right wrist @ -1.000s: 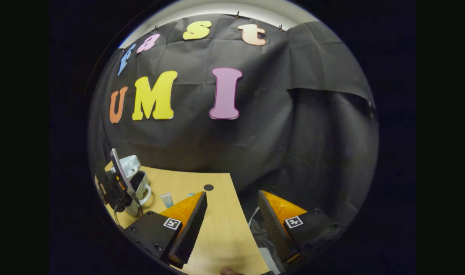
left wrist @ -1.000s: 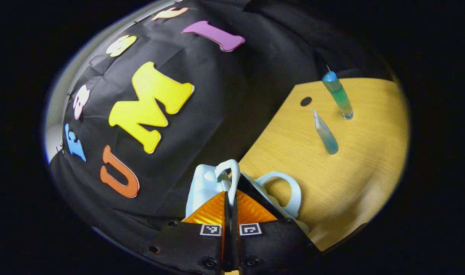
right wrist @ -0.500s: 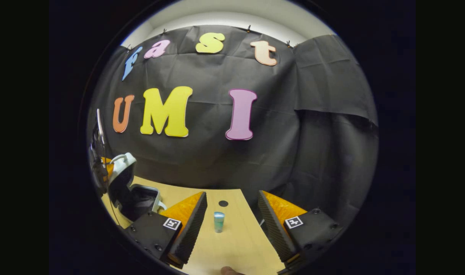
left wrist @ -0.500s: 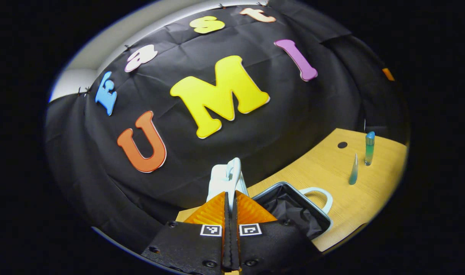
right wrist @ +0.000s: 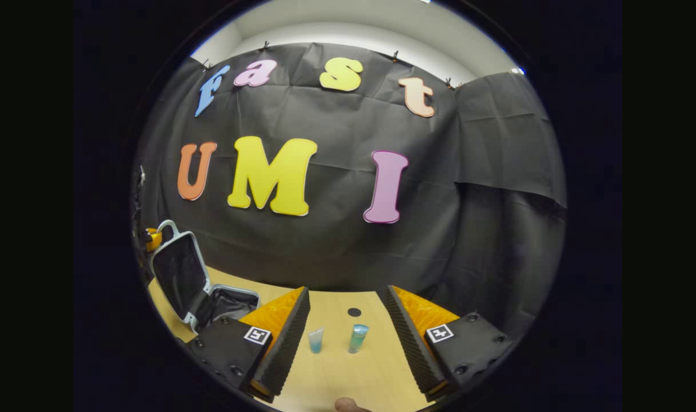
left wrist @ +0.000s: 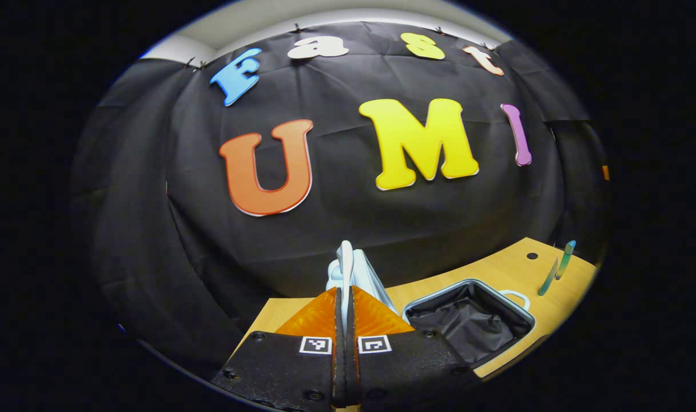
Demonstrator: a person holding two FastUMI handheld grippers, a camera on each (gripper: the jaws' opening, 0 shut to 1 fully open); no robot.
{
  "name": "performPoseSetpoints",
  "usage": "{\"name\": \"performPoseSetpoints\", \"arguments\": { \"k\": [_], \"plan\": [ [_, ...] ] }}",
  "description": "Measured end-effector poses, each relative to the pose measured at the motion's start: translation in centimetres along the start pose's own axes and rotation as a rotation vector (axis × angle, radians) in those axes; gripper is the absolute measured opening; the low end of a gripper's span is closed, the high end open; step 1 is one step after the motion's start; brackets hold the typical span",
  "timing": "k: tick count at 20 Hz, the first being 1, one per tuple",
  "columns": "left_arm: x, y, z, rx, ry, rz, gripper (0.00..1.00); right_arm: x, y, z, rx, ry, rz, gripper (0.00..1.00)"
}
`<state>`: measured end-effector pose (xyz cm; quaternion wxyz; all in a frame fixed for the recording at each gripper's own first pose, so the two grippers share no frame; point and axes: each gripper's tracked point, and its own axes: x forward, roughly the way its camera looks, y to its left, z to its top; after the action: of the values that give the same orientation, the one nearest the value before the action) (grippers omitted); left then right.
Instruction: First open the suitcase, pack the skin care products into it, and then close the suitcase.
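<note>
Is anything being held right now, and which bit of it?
Yes. The left gripper has its jaws shut on the handle of the suitcase lid, holding it up. The right gripper is open and holds nothing.

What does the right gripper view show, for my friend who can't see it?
The open right gripper points at a tube and a bottle standing on a wooden table. At far left, the suitcase sits open, its lid held up by the left gripper.
</note>
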<state>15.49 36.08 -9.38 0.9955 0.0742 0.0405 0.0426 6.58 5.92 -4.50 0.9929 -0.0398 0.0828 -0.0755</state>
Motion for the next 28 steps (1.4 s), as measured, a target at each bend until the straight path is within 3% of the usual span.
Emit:
{"name": "performPoseSetpoints", "arguments": {
  "k": [5, 8, 13, 17, 22, 23, 24, 25, 26, 28],
  "plan": [
    [2.2, 7.0, -8.8, -0.161, 0.130, 0.063, 0.02, -0.5, 2.3, 0.1, -0.042, 0.019, 0.009, 0.80],
    [3.2, 8.7, -15.3, -0.284, 0.236, 0.069, 0.03, -0.5, 3.5, 1.0, -0.063, 0.009, 0.023, 0.80],
    [3.2, 9.6, -21.9, -0.651, 0.352, 0.008, 0.03, -0.6, 4.8, 0.8, -0.094, 0.016, 0.041, 0.80],
    [3.6, 9.5, -25.5, -0.699, 0.431, 0.005, 0.04, -1.0, 5.1, -0.9, -0.127, 0.046, 0.052, 0.80],
    [3.8, 9.8, -25.4, -0.769, 0.425, -0.010, 0.23, -1.6, 4.6, -2.0, -0.122, 0.069, 0.060, 0.80],
    [3.7, 9.8, -25.3, -0.788, 0.425, -0.009, 0.13, -1.6, 4.4, -2.0, -0.116, 0.068, 0.060, 0.80],
    [3.5, 10.1, -24.9, -0.810, 0.420, 0.000, 0.40, -1.6, 4.3, -1.9, -0.108, 0.067, 0.061, 0.80],
    [3.4, 10.4, -24.4, -0.834, 0.409, 0.005, 0.34, -1.7, 4.2, -2.0, -0.100, 0.067, 0.063, 0.80],
    [3.1, 10.3, -23.5, -0.865, 0.394, -0.005, 0.67, -1.6, 4.0, -2.0, -0.095, 0.067, 0.063, 0.80],
    [2.2, 10.2, -21.8, -0.873, 0.361, -0.004, 0.76, -1.5, 3.7, -2.2, -0.079, 0.067, 0.067, 0.80]
  ]
}}
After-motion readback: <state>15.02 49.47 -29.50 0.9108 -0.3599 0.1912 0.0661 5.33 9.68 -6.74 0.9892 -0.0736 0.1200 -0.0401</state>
